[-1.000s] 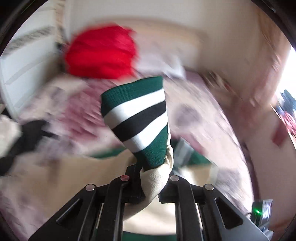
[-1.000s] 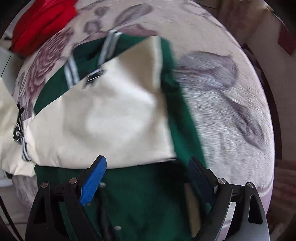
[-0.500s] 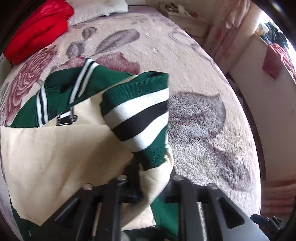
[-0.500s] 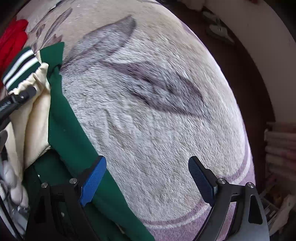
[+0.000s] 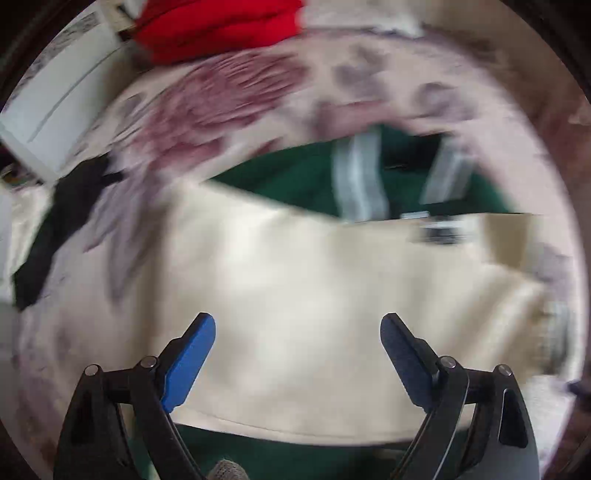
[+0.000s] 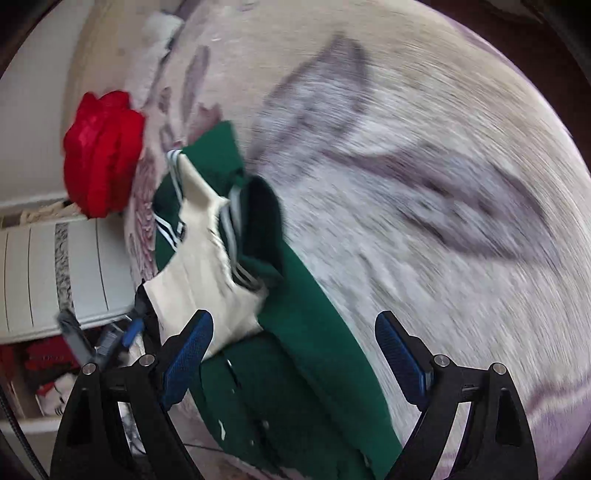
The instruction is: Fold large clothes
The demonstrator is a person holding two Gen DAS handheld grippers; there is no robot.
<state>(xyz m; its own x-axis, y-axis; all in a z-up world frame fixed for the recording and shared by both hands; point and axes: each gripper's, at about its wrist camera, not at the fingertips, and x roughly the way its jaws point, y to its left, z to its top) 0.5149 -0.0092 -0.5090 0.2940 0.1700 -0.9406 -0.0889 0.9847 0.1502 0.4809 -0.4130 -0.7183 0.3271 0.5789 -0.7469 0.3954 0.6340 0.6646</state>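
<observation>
In the view from my left wrist camera, blurred by motion, my left gripper (image 5: 297, 332) stood wide apart at the bottom of the frame, its two blue-padded fingers (image 5: 188, 363) holding nothing. Between and beyond them lay the jacket (image 5: 295, 288), its cream sleeves folded across the middle of the frame, with the green body showing above them in the upper centre and again in a strip along the bottom edge. Pale stripes of the collar (image 5: 360, 181) crossed the green near the upper centre. The jacket rested on a bedspread (image 5: 221, 96) patterned with dull pink and grey flowers. A red bundle of cloth (image 5: 221, 26) sat at the top of the frame, a black garment (image 5: 59, 225) lay at the left edge, and a white panel (image 5: 55, 110) filled the upper left. In the view from my right wrist camera, my right gripper (image 6: 293, 332) was likewise spread wide and gripped nothing. The jacket (image 6: 295, 350) ran from the lower centre up toward the left of centre, green along its right side, cream sleeve to the left. The bedspread (image 6: 424, 184) filled the right half. The red bundle (image 6: 101, 155) sat at the upper left, with a white radiator (image 6: 55, 273) below it.
</observation>
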